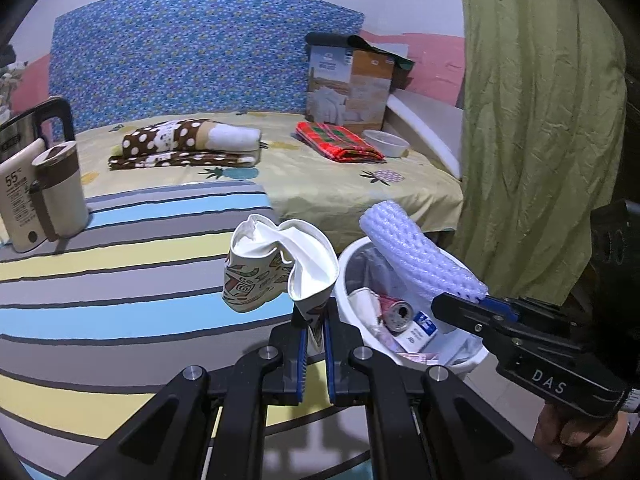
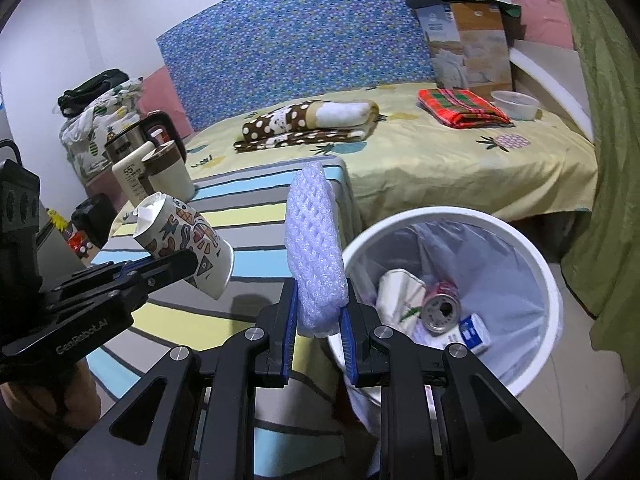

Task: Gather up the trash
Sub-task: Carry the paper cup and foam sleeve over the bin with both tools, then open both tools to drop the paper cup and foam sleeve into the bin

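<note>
At centre frame, the left gripper (image 1: 315,334) pinches a crumpled patterned paper cup (image 1: 280,266); the right gripper (image 2: 320,320) clamps a white foam net sleeve (image 2: 316,248), apparently above the white plastic bin's (image 2: 536,256) near rim.

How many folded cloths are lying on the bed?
2. The brown polka-dot blanket lies mid-bed, before the blue headboard. The red plaid cloth lies further right, beside the white bowl. Anything behind the cardboard box would be hidden.

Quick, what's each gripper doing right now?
Left gripper: shut on the crushed paper cup.
Right gripper: shut on the foam net sleeve.
</note>
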`<action>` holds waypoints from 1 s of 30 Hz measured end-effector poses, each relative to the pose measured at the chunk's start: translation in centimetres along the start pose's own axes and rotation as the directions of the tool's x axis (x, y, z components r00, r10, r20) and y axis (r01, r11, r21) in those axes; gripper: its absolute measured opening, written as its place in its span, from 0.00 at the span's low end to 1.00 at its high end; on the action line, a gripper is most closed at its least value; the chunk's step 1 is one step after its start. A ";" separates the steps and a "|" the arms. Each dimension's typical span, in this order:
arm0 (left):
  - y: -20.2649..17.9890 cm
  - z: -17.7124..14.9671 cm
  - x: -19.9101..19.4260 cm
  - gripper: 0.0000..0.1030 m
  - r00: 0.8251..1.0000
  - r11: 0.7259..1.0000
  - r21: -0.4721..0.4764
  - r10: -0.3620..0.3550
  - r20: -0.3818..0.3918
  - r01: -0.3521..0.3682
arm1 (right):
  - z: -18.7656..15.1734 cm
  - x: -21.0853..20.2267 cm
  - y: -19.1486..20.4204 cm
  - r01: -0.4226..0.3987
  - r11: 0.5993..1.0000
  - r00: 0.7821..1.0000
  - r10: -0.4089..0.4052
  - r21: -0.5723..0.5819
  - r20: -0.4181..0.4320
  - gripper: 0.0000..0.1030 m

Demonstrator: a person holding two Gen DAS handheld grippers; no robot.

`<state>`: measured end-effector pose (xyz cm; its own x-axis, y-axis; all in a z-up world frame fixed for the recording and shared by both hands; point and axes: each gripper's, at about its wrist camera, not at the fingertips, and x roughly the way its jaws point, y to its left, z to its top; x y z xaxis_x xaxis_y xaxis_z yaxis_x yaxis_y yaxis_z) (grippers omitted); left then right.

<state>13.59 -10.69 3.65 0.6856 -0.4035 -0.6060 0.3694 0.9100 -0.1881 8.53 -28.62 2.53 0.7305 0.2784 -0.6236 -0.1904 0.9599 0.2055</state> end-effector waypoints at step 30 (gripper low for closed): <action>-6.9 -0.3 8.2 0.07 0.979 0.979 0.100 -0.163 -0.125 0.176 | -2.4 0.1 -6.5 0.150 0.980 0.987 -0.140 0.134 -0.082 0.21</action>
<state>16.52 -20.27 -0.23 0.5319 -0.5317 -0.6590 0.5452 0.8106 -0.2140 8.31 -34.75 -0.68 0.6937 0.1430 -0.7059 0.0109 0.9779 0.2088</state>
